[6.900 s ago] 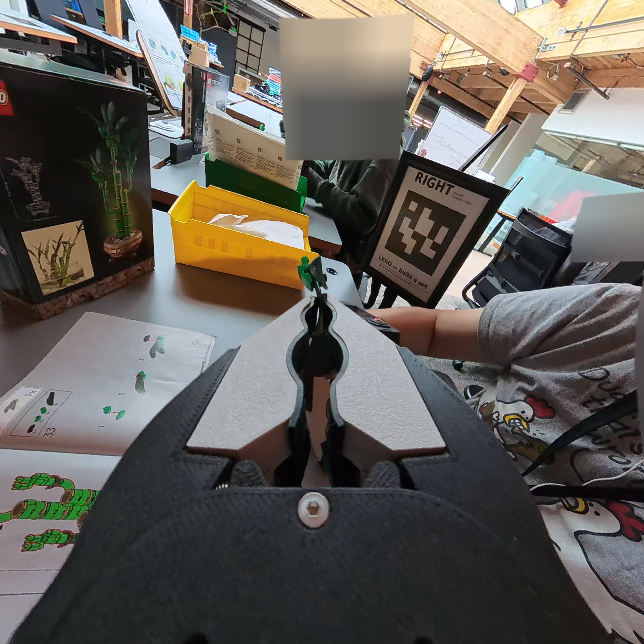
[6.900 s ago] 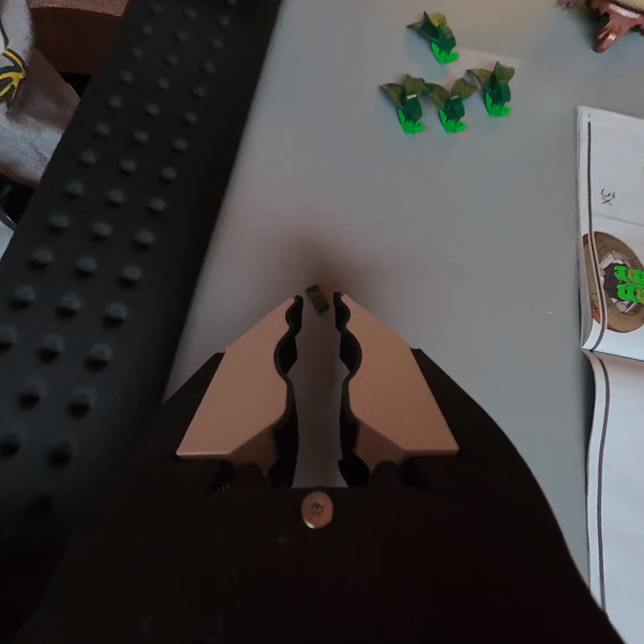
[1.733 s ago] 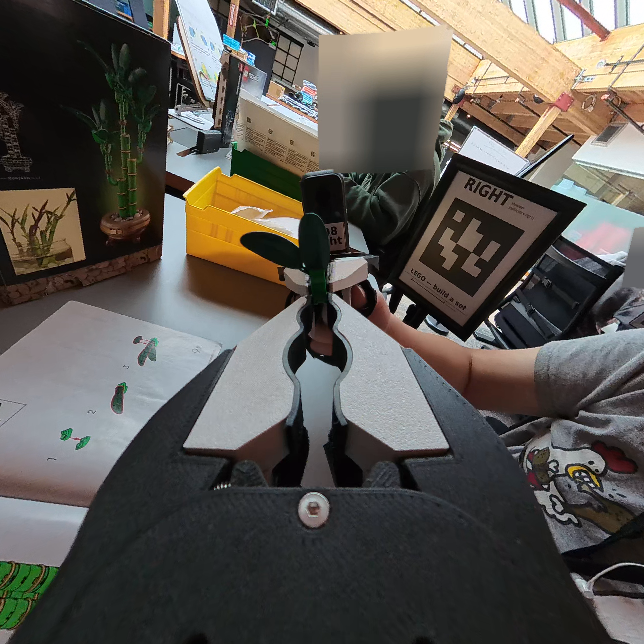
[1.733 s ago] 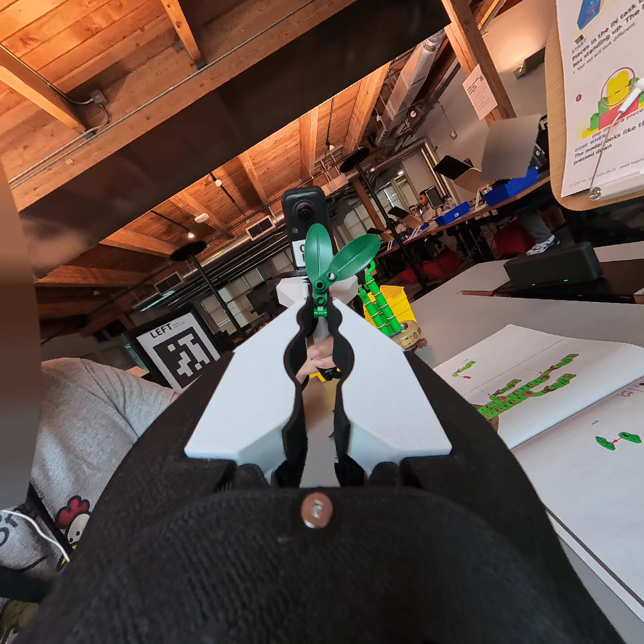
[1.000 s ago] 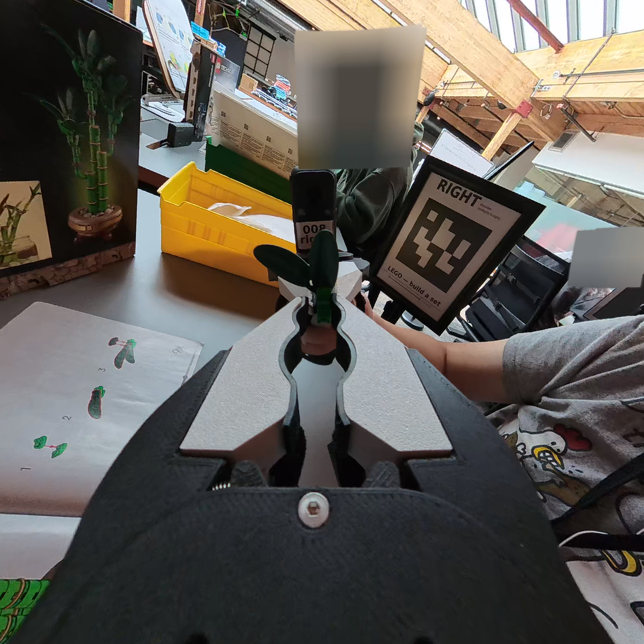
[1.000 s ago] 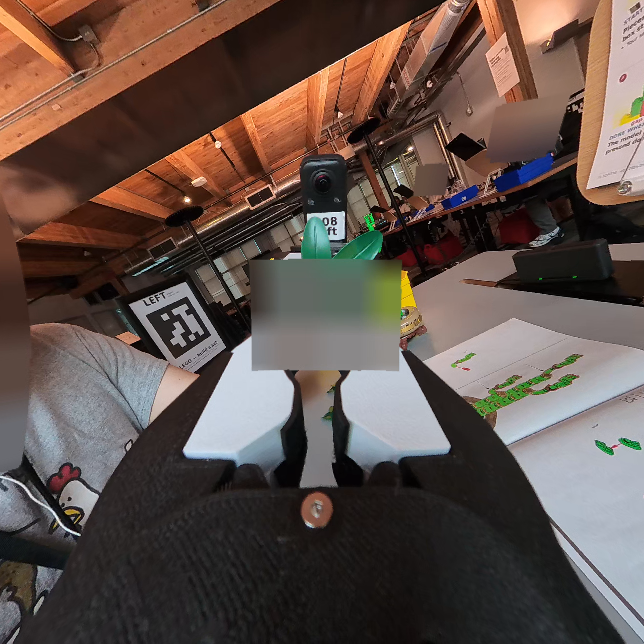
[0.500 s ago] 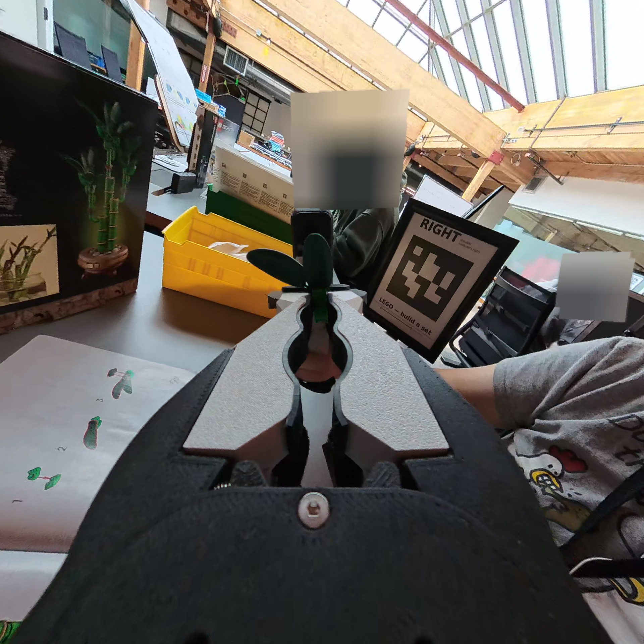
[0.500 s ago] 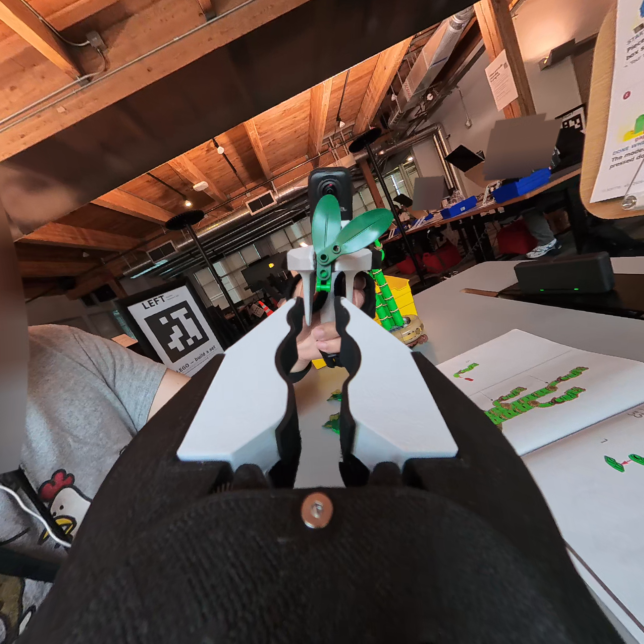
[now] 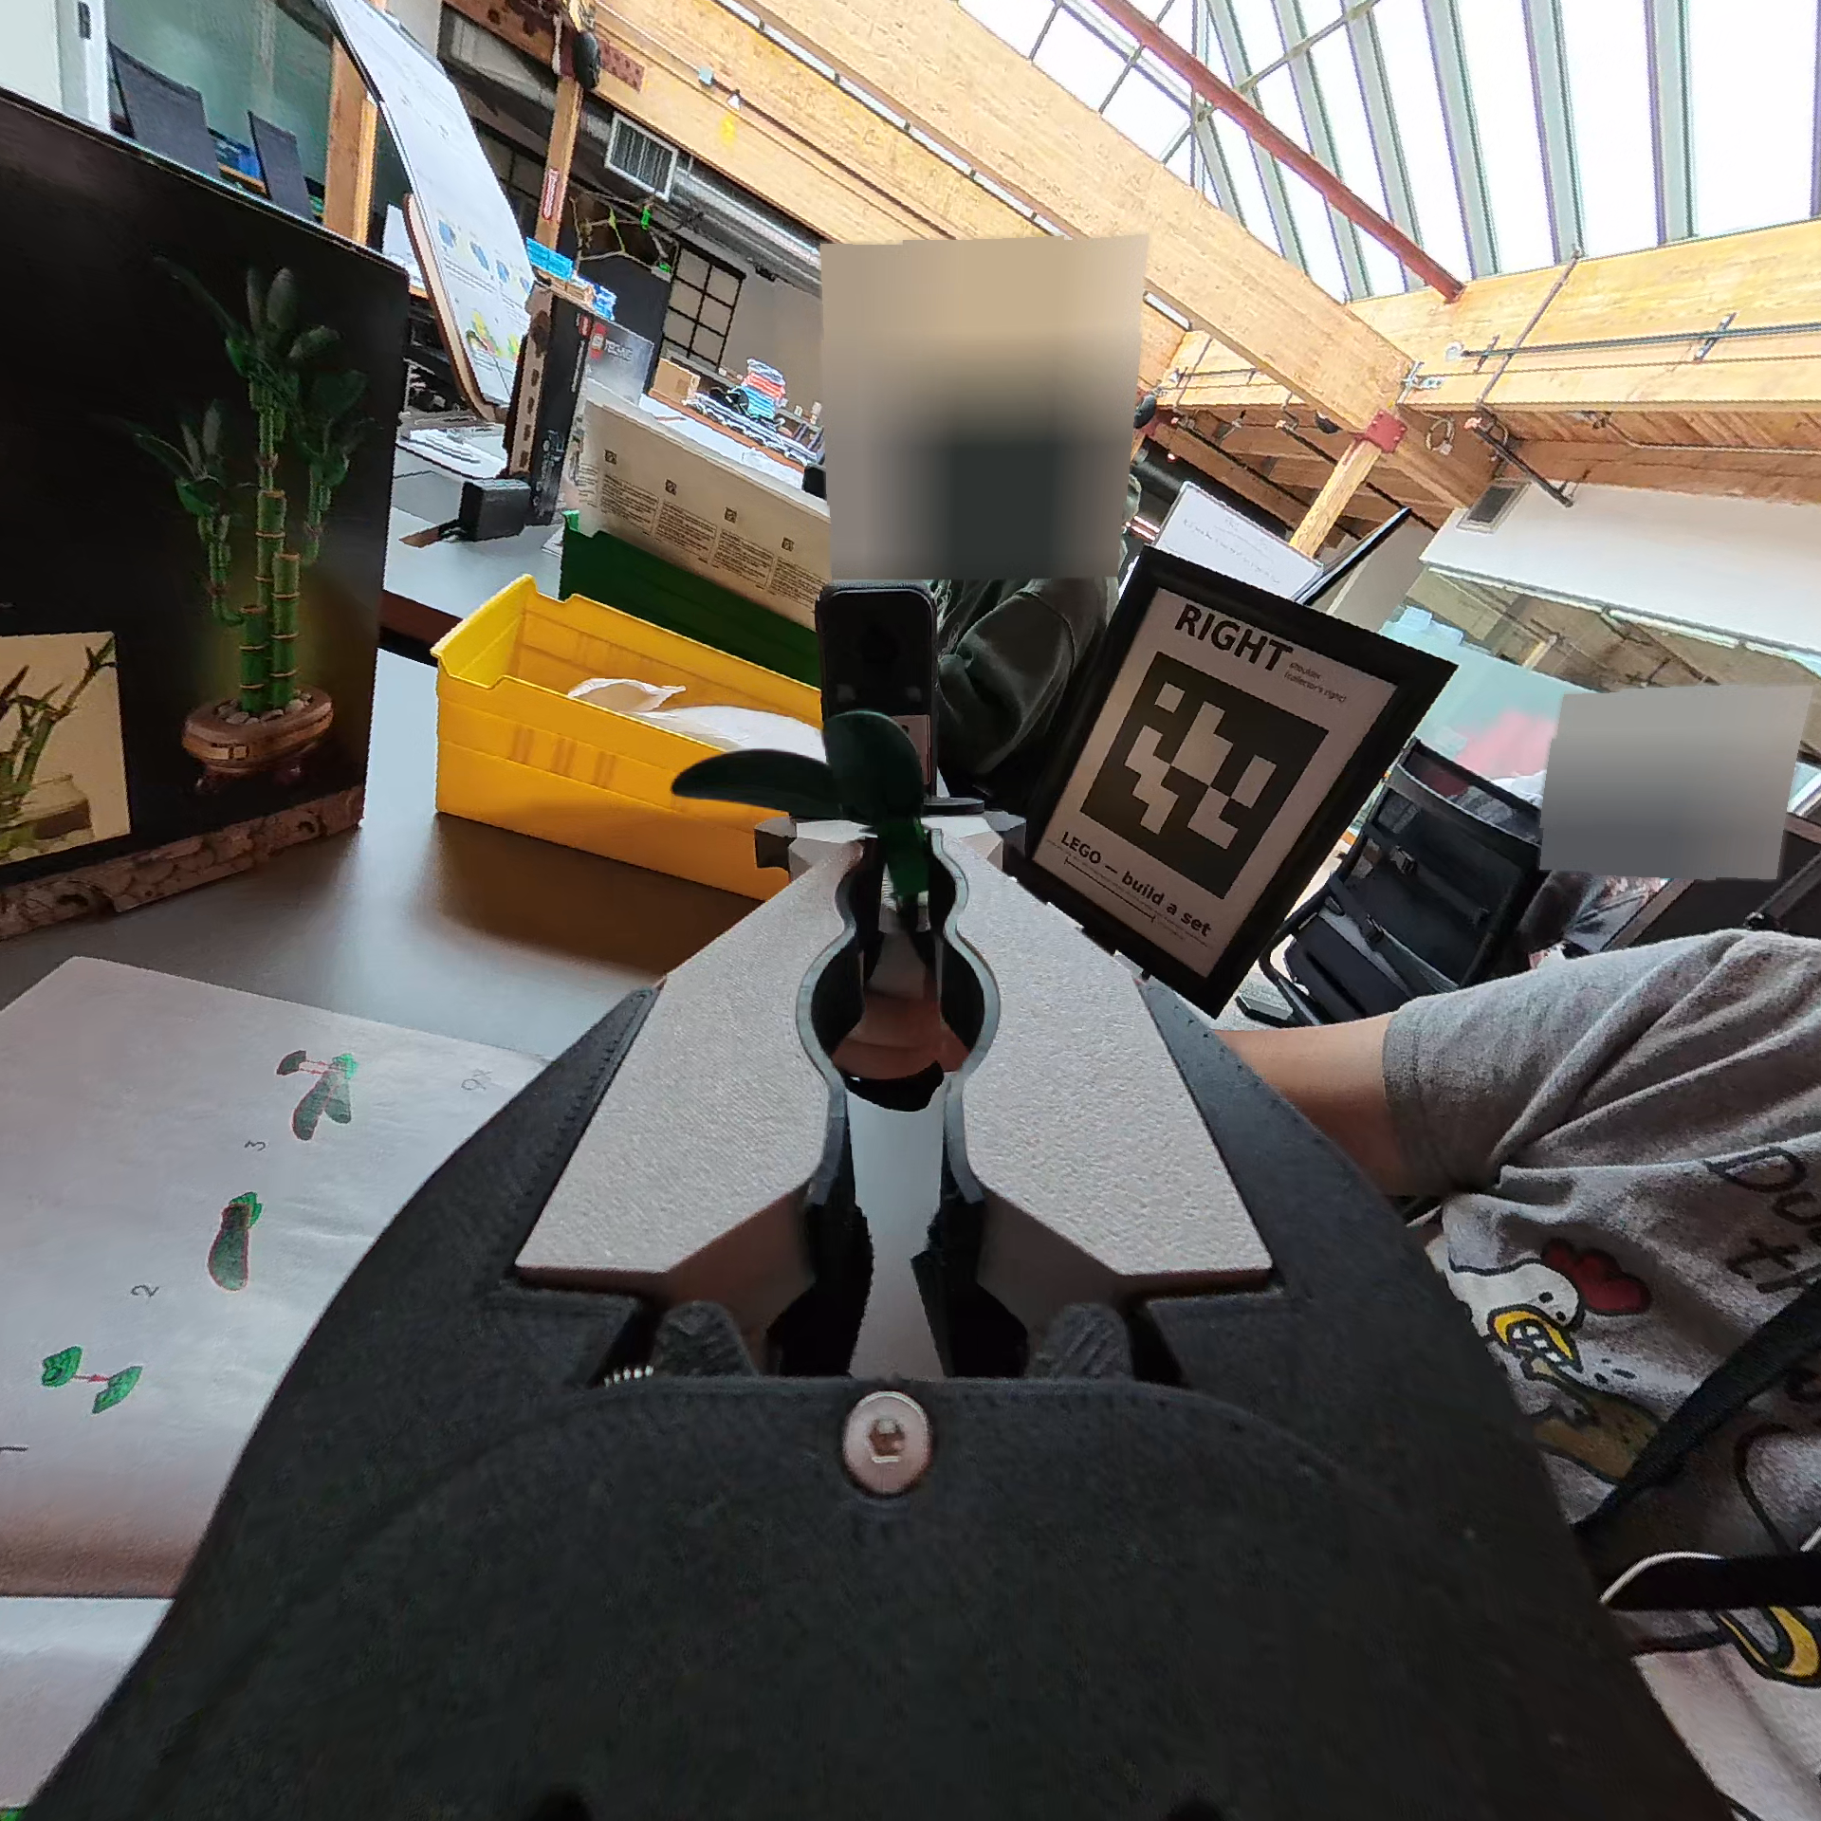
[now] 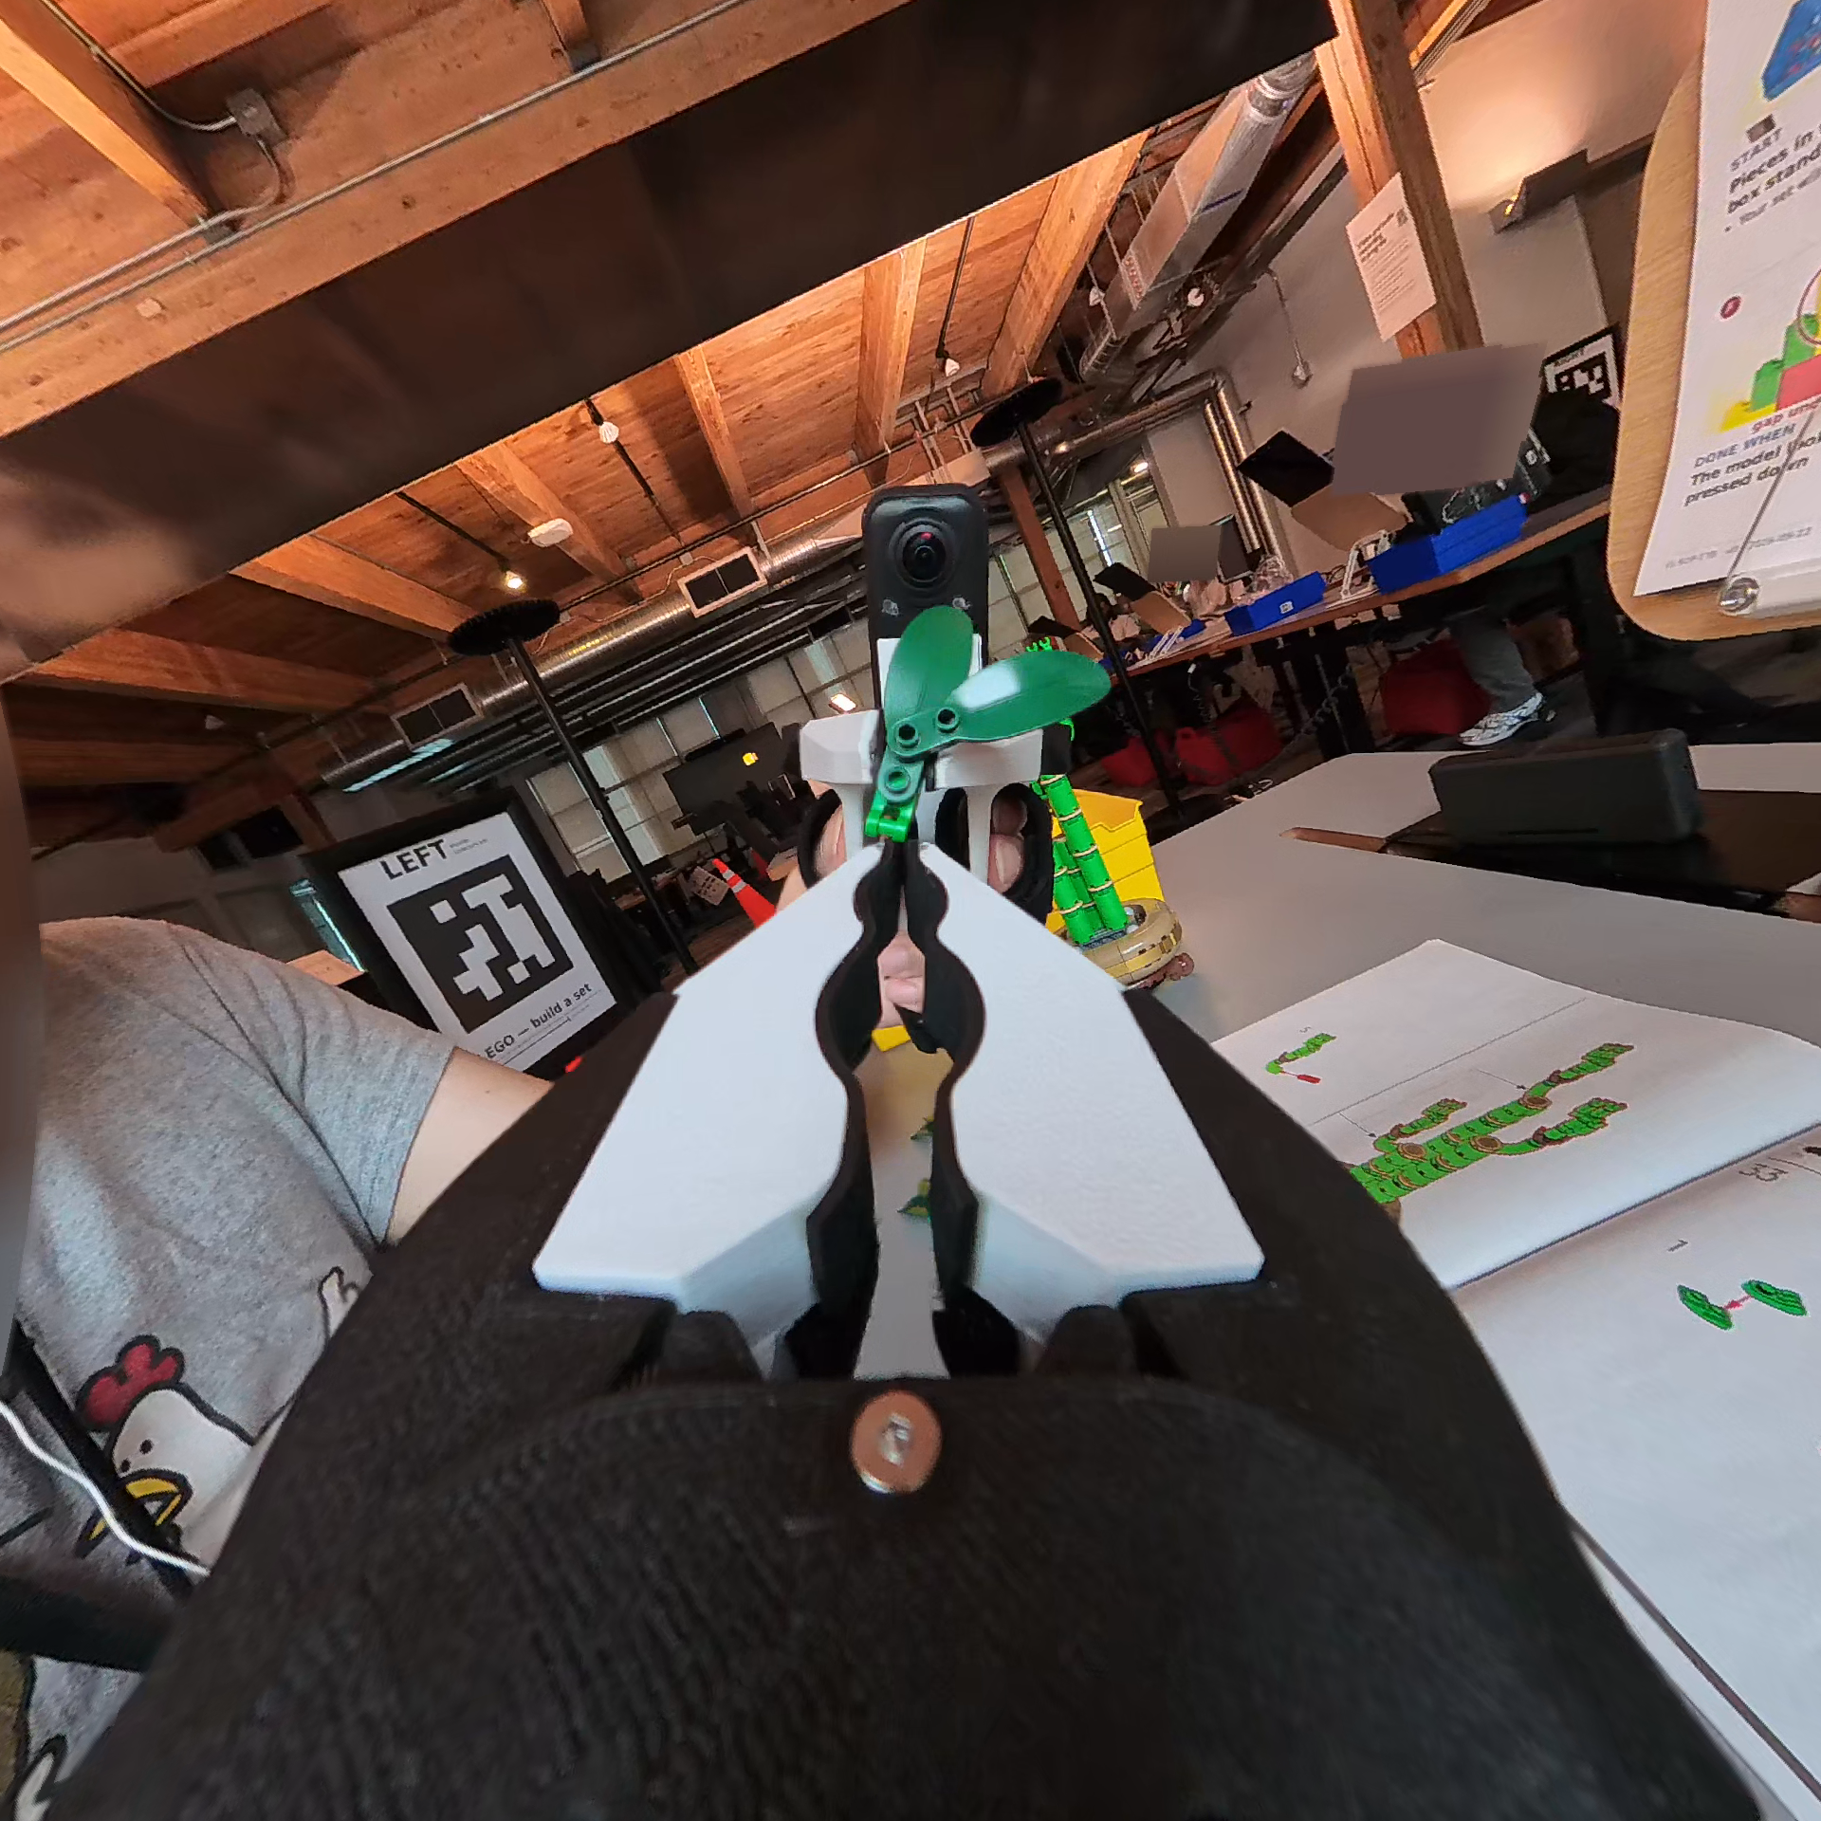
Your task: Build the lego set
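A green leaf piece [image 9: 867, 764] with two dark leaves on a stem is held up in the air between both grippers. My left gripper [image 9: 905, 862] is shut on its stem. In the right wrist view the leaf piece [image 10: 985, 690] has a light green end that sits at the tips of my right gripper [image 10: 902, 857], whose jaws are closed on that end. The left gripper [image 10: 916, 778] faces it from the far side, tip to tip. A partly built bamboo model [image 10: 1084, 867] stands on the table behind.
An open instruction booklet [image 9: 197, 1182] lies on the grey table; it also shows in the right wrist view [image 10: 1478, 1113]. A yellow bin [image 9: 591, 749] and the set's box [image 9: 187, 512] stand behind it. Loose green pieces [image 10: 921, 1202] lie below. The person's arm [image 9: 1311, 1074] is at right. My left and right fingertips are right by each other.
Half a second ago my right gripper stood open around the leaf piece; now its jaws have closed at the light green end. My left gripper still holds the stem and has barely moved.
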`<state>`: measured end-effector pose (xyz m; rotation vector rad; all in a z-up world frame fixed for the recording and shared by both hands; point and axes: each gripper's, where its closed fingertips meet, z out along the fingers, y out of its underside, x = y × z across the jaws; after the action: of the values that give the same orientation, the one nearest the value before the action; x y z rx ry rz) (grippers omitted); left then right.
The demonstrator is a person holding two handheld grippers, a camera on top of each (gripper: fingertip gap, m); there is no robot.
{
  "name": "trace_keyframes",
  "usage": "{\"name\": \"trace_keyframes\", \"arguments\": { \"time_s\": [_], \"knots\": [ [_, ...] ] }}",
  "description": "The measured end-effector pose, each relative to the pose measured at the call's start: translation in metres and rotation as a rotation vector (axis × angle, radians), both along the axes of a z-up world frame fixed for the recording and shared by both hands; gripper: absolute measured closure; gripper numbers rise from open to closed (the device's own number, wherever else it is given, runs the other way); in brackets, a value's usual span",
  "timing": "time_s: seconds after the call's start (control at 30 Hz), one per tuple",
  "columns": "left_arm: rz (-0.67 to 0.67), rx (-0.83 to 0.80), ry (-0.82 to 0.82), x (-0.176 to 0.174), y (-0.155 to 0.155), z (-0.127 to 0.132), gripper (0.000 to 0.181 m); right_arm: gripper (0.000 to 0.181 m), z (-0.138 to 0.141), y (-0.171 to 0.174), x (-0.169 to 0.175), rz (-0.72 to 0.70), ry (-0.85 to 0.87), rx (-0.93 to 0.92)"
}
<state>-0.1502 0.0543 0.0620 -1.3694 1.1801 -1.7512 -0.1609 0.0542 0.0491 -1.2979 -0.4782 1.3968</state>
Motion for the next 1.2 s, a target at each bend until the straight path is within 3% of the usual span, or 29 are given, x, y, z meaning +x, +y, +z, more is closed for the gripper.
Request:
{"name": "trace_keyframes", "arguments": {
  "time_s": [0.13, 0.27, 0.7, 0.87, 0.97, 1.1, 1.13, 1.2],
  "knots": [
    [0.054, 0.062, 0.036, 0.001, 0.005, -0.005, 0.176, 0.16, 0.002, -0.001, 0.0, -0.011, -0.028, 0.01],
    [0.045, 0.086, 0.052, 0.003, 0.0, -0.006, 0.176, 0.175, 0.001, 0.003, 0.004, -0.052, -0.028, 0.001],
    [0.021, 0.095, 0.07, 0.004, -0.004, -0.01, 0.176, 0.176, -0.001, 0.001, 0.005, -0.035, -0.061, 0.01],
    [0.087, 0.163, 0.118, 0.001, 0.006, -0.015, 0.176, 0.167, -0.008, 0.007, 0.004, -0.116, -0.154, 0.06],
    [0.21, 0.208, 0.142, -0.013, 0.031, -0.012, 0.175, 0.161, -0.032, 0.036, 0.029, -0.418, -0.44, 0.101],
    [0.44, 0.306, 0.231, -0.043, 0.073, -0.012, 0.175, 0.171, -0.053, 0.075, 0.133, -1.142, -0.883, 0.039],
    [0.498, 0.341, 0.252, -0.05, 0.081, -0.011, 0.175, 0.17, -0.053, 0.076, 0.15, -1.261, -0.942, 0.024],
    [0.594, 0.407, 0.291, -0.059, 0.092, -0.01, 0.175, 0.161, -0.062, 0.078, 0.162, -1.34, -1.028, -0.017]
  ]
}}
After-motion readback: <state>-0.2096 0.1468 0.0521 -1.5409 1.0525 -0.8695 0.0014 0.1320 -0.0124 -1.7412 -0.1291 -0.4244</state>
